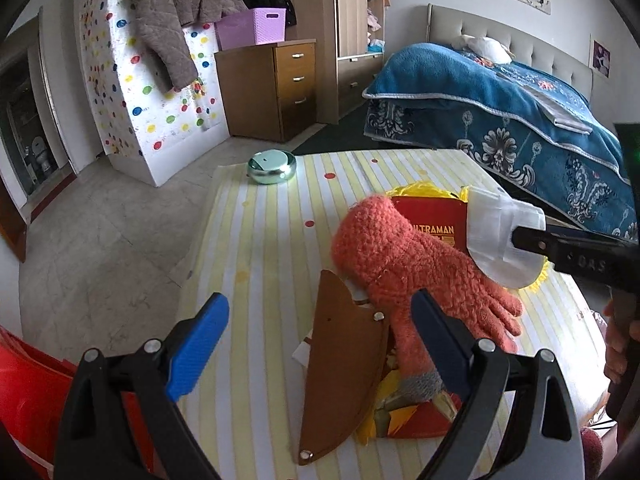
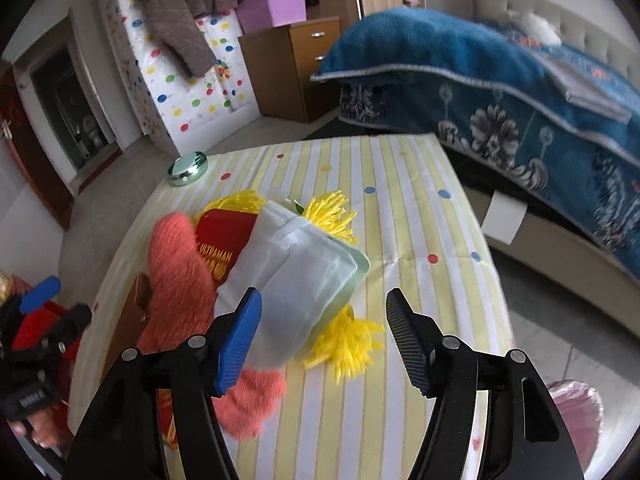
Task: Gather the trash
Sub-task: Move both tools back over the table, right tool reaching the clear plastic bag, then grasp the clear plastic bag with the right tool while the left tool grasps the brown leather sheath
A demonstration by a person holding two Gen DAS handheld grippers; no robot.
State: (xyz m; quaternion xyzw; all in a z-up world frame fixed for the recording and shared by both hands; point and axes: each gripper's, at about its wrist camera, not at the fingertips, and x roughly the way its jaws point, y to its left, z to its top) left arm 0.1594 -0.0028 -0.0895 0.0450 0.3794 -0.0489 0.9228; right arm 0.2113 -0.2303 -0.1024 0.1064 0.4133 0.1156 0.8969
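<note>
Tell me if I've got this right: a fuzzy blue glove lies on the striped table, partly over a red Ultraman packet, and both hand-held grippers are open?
Nearly. The glove is orange, not blue, as the left wrist view shows. It does lie on the striped table, partly over the red Ultraman packet, and both the left hand-held gripper and the right hand-held gripper are open.

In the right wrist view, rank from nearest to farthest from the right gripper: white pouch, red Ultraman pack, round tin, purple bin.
From the right gripper:
1. White pouch, just ahead, between the fingers.
2. Red Ultraman pack, behind the pouch, to the left.
3. Round tin, at the table's far left corner.
4. Purple bin, on the wooden drawers across the room.
</note>
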